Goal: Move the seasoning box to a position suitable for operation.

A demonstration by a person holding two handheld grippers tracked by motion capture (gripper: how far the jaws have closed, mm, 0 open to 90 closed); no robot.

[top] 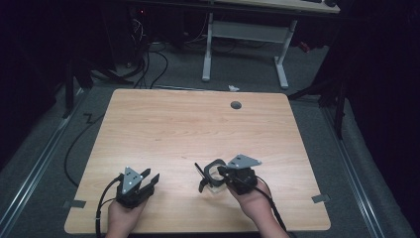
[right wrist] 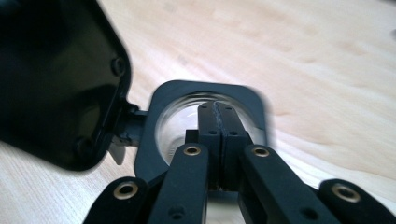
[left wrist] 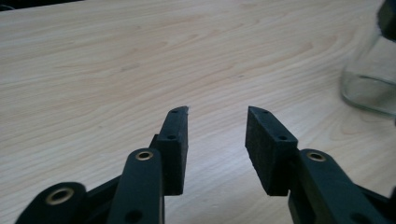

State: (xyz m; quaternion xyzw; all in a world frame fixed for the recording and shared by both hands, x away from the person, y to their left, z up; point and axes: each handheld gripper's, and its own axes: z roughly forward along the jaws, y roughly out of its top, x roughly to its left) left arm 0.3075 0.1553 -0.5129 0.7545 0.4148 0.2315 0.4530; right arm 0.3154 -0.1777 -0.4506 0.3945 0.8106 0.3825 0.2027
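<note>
Right gripper view puts your right gripper (right wrist: pixel 218 126) at the centre of things: its two black jaws are pressed flat together with no gap between the pads, and they sit over the round mouth of a clear glass jar (right wrist: pixel 187 122) with a black, square-cornered collar. Whether they pinch the near rim or merely hover closed above the opening cannot be told from this angle. The jar's black lid (right wrist: pixel 56 79) is flipped back on its hinge and stands up at the left, so the jar is already open. From the high view, the jar (top: pixel 214 174) stands on the wooden table (top: pixel 198 124) near its front edge, right against your right gripper (top: pixel 224 172), with the lid (top: pixel 202 177) hanging out toward your left. Your left gripper (top: pixel 149 177) rests well apart from it, jaws spread and holding nothing; its own view shows the parted pads (left wrist: pixel 175 149) over bare wood and the jar's glass side (left wrist: pixel 371 79) at the far right. You look to be at the step of working the open jar, steadying it or handling its lid. The next move likely calls for bringing your left gripper across to brace the glass body, since the jar is smooth and light and could slide or tip if you push the lid with one tool alone.
</note>
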